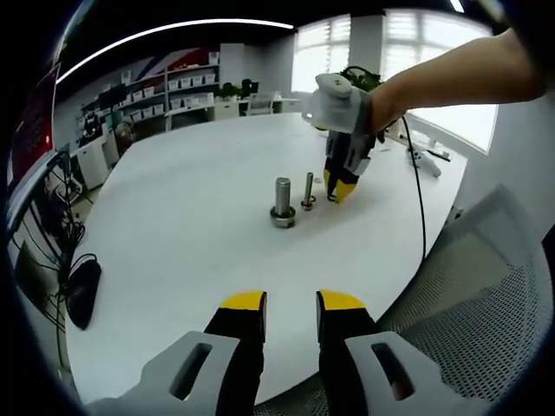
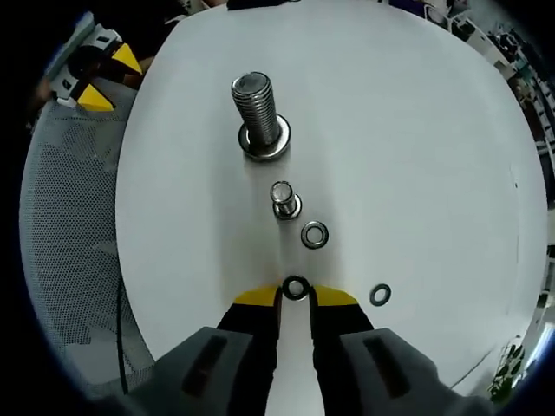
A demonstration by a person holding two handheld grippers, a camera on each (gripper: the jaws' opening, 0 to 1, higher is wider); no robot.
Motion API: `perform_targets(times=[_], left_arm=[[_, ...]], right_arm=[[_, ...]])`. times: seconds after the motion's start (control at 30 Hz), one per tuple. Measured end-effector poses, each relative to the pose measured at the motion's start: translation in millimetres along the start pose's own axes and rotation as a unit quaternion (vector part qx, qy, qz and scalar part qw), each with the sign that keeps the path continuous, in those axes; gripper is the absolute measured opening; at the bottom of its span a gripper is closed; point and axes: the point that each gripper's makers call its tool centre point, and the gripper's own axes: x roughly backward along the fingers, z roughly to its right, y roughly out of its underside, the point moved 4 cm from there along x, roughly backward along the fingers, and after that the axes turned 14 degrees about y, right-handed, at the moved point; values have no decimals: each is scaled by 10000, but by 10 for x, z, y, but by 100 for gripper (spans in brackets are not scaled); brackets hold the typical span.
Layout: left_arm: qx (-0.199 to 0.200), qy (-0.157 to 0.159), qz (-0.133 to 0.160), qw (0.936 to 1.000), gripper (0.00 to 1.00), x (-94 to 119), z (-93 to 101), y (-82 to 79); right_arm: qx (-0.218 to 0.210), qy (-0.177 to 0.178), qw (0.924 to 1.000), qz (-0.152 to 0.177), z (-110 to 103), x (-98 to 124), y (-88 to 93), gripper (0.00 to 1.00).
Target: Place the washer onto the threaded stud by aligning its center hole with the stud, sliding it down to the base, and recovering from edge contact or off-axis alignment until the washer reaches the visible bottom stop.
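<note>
White and rounded, the worktop (image 1: 182, 217) stands in an office with shelving along the far wall and bright windows behind. Near its middle, two threaded studs stand upright: a thick stud (image 2: 255, 108) with a washer already seated at its base, and just beside it a thin stud (image 2: 283, 198) that also carries a ring at its foot. In the left gripper view the same pair appears as the thick stud (image 1: 283, 201) and the thin stud (image 1: 308, 191), close together but apart. The right tongs (image 2: 296, 293) are closed on a small washer (image 2: 296, 288), held by its edge between the yellow tips (its centre hole is visible). The held washer sits near the thin stud without touching it. Two loose washers lie flat on the worktop: one (image 2: 315, 235) between the held washer and the thin stud, another (image 2: 380, 295) off to the side. In the left gripper view the right tongs (image 1: 338, 192) point down at the worktop just beside the thin stud, gripped by a person's hand (image 1: 373, 108). The left tongs (image 1: 290, 305) are open, holding nothing, well apart from the studs. A mesh chair back (image 2: 74, 251) stands at the worktop edge.
</note>
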Motion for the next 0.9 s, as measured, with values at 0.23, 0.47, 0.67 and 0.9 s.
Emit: perform_targets(times=[0.23, 0.47, 0.67, 0.9], left_arm=[[12, -11, 6, 10000, 20, 2, -3, -1], [27, -35, 62, 10000, 20, 12, -11, -10], [25, -53, 79, 10000, 20, 16, -14, -14], [10, -68, 134, 9999, 20, 22, -19, -26]], right_arm=[[-8, -47, 9999, -153, 23, -13, -10, 14], [25, -186, 9996, -229, 38, -17, -11, 14], [-24, -96, 9996, -268, 25, -12, -13, 14], [-234, 211, 9995, -84, -26, 11, 3, 15]])
